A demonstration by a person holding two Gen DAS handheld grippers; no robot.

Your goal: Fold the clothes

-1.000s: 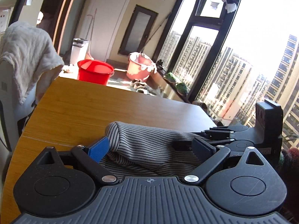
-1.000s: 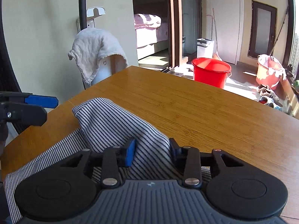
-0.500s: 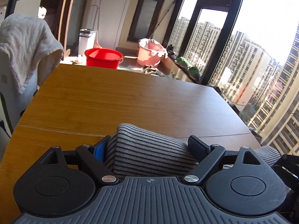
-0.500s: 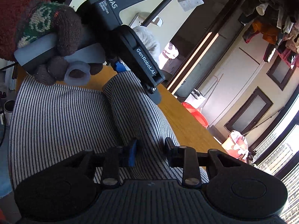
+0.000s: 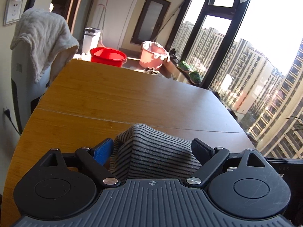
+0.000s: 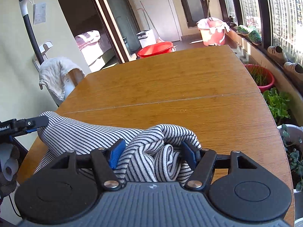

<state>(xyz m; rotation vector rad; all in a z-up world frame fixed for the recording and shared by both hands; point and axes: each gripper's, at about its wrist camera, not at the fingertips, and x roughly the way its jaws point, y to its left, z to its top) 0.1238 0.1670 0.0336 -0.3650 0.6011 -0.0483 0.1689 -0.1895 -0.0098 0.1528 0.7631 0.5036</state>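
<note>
Striped garment [image 6: 90,136] bunched at near edge of worktop [image 6: 170,87]. Right tool [image 6: 153,154] has just been opening, jaws spread, a wad of cloth loose between them, likely released to lay the fold. Left tool [image 5: 151,150] spread wide around the fold, not pinching.

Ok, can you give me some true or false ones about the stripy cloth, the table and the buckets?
1. The black-and-white striped cloth lies on a round wooden table. True.
2. The red plastic bucket stands on the table. False: it is on the floor beyond it.
3. A bunch of striped cloth sits between the right gripper fingers. True.
4. The left gripper is squeezed tightly shut. False: its fingers are spread wide, cloth between them.
5. The cream towel is folded flat on the table. False: it hangs over something white beside the table.
</note>
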